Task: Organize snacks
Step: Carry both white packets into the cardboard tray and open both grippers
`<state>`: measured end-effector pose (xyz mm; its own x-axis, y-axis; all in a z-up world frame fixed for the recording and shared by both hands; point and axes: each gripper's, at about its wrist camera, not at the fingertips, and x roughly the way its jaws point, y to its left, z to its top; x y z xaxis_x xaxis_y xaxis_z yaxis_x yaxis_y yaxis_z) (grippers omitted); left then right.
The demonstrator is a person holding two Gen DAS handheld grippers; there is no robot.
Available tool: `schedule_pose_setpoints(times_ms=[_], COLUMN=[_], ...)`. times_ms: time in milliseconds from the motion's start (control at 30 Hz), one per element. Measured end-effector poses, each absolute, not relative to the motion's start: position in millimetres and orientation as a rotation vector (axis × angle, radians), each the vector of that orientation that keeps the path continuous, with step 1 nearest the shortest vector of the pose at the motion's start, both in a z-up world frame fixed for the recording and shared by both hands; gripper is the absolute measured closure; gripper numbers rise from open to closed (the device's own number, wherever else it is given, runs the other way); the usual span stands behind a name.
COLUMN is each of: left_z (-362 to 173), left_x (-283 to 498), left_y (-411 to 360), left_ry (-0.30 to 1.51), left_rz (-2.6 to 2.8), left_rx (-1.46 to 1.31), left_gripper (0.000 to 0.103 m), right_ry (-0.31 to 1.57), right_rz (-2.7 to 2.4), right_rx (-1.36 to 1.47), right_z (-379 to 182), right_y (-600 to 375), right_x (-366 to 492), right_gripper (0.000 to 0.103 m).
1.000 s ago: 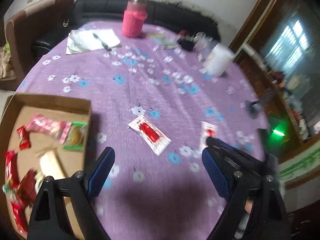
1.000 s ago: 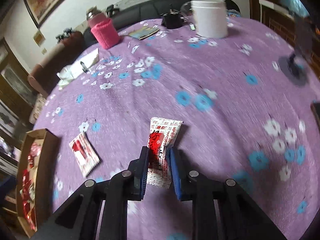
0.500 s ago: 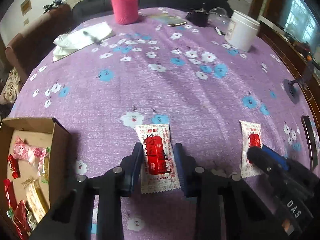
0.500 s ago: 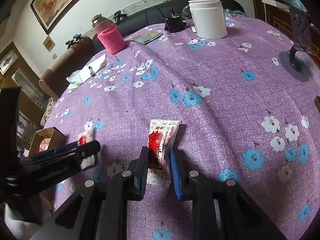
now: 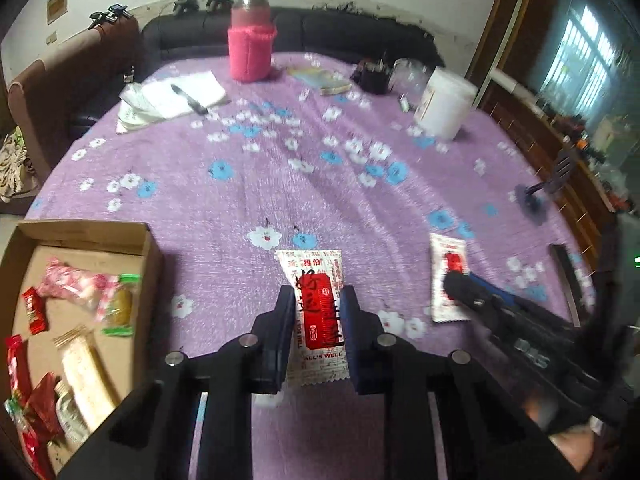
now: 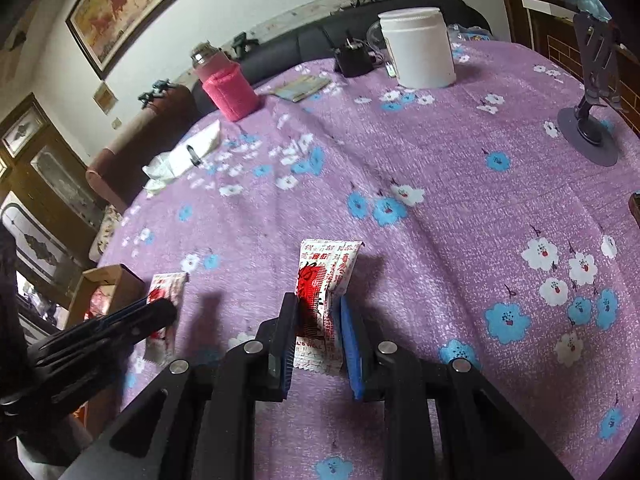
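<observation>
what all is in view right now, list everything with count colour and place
snack packet: two, white and red, on the tablecloth, one in each gripper; the other crumpled
cardboard box: one, brown, left table edge, holding mixed red, pink and green snacks
tablecloth: one, purple with blue and white flowers
bottle in sleeve: one, pink, far side
tub: one, white, far right
papers with pen: white, far left
booklet: one, far middle
phone stand: one, grey, right edge
left gripper: black, blue pads, shut on a packet
right gripper: same, shut on the crumpled packet
</observation>
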<state>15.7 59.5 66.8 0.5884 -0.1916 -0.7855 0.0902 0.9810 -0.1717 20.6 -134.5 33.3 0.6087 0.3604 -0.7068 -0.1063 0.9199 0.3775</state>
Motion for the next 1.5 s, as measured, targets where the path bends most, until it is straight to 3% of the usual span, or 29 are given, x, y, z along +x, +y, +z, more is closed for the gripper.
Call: schedule_pose_setpoints(times_ms=[467,1000,1500], left_z=[134.3,92.8,51.4], left_x=[-72.2,-135.2,-167.4], left_y=[203.0,280.0,276.6], left_ry=[0.789,0.815,0.872], left_rz=[-0.001,0.069,0.079], left_rx=[-0.222,-0.319,-0.348], left_gripper=[0.080,0.080,0.080], right_ry=[0.818,0.826,0.928], right_rz=[0.328,0.548,0.664], right_rx=[0.261,0.067,-0.053], right_z=[45.4,87.2,63.2], right_y=[-109.6,5.8,115.6], right_x=[3.5,-58.0,-59.0], right_gripper=[0.080,0.079,0.079])
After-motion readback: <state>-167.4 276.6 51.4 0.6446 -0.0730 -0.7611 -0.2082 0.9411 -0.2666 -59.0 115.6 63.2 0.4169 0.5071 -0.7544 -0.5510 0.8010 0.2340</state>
